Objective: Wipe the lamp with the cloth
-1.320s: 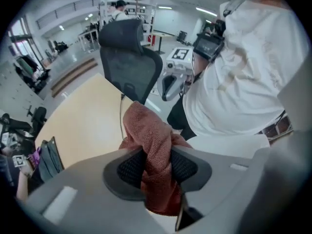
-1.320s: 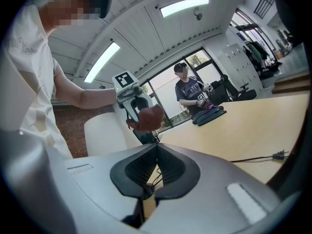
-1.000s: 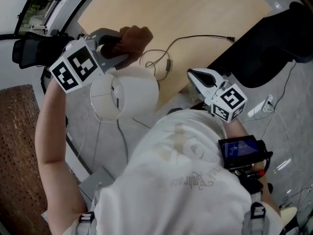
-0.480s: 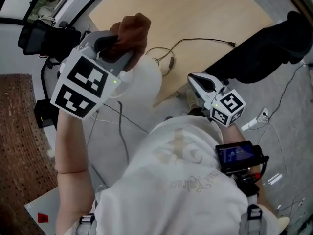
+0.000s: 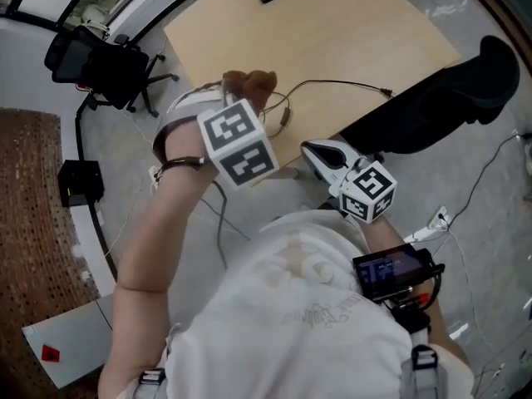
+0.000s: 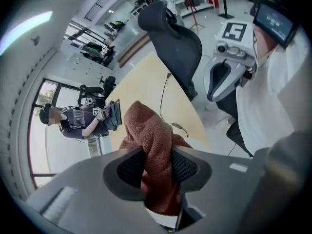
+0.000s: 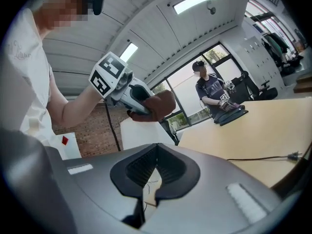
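Note:
My left gripper (image 5: 236,100) is shut on a brown terry cloth (image 5: 250,84), which bulges out past the pads (image 6: 181,165). It hangs tilted down over the white lampshade (image 5: 186,106), and its marker cube hides most of the shade. In the right gripper view the cloth (image 7: 157,106) sits just above the shade (image 7: 141,130); I cannot tell whether they touch. My right gripper (image 5: 310,149) hovers level, right of the lamp near the table's edge. Its jaws (image 7: 155,161) are shut, with nothing held.
The lamp's thin cable (image 5: 332,82) loops over the light wooden table (image 5: 357,32). A black office chair (image 5: 432,110) stands at the right, another (image 5: 100,61) at far left. A white box (image 5: 71,347) lies on the floor. A person (image 7: 210,90) sits at the table's far end.
The left gripper with the cloth has swung to the right across the lampshade and tipped further down. The right gripper has drifted a little up and left, still shut.

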Available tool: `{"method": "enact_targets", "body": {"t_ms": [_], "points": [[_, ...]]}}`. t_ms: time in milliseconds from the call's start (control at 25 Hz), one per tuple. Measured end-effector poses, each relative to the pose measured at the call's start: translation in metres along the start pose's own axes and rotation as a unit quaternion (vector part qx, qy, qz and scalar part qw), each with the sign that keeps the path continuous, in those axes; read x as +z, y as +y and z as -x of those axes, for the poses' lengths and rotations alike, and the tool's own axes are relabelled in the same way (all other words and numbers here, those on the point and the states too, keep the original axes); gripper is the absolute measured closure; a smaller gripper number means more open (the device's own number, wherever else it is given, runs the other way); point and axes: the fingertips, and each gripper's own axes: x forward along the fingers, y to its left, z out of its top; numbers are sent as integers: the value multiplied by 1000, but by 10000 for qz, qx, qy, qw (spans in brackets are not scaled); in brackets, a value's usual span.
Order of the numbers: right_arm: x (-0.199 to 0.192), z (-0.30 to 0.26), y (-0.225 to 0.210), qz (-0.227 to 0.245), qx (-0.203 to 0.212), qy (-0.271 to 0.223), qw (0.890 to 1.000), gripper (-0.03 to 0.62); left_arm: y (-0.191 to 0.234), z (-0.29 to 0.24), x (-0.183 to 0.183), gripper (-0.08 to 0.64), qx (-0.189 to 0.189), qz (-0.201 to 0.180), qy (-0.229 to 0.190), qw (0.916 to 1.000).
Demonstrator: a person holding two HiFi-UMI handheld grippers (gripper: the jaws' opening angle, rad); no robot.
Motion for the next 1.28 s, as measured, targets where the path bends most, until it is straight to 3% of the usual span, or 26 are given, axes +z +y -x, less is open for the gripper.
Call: {"method": "enact_targets", "body": {"t_ms": [120,240,480,560,680,800,1000,1280], "points": [[7,12,-15,-18,207,28,9998,581,-10,-30,10,420,75,10,691,9976],[10,31,-34,5,450,180,9988,580,-14,-55,9,420,142,572,1155,9916],[12,40,-56,153,1027,535,9931,580,-12,-68,9,417,671,1097,1510,9801],[10,35,-63,239,1303,686,9888,580,-5,-74,13,417,719,1292,1584,9762],[4,29,-62,235,1636,852,9826,580,-9,-80,17,417,682,1294,1721,9742],[-1,28,-46,231,1857,952,9777,580,-29,-79,14,418,529,1457,1789,9716],[-5,26,-25,214,2152,1023,9710,580,-56,-87,-1,419,440,2041,1749,9622],[-4,29,-20,132,2287,1103,9671,580,-92,-100,11,423,-22,2728,1233,9541]]}}
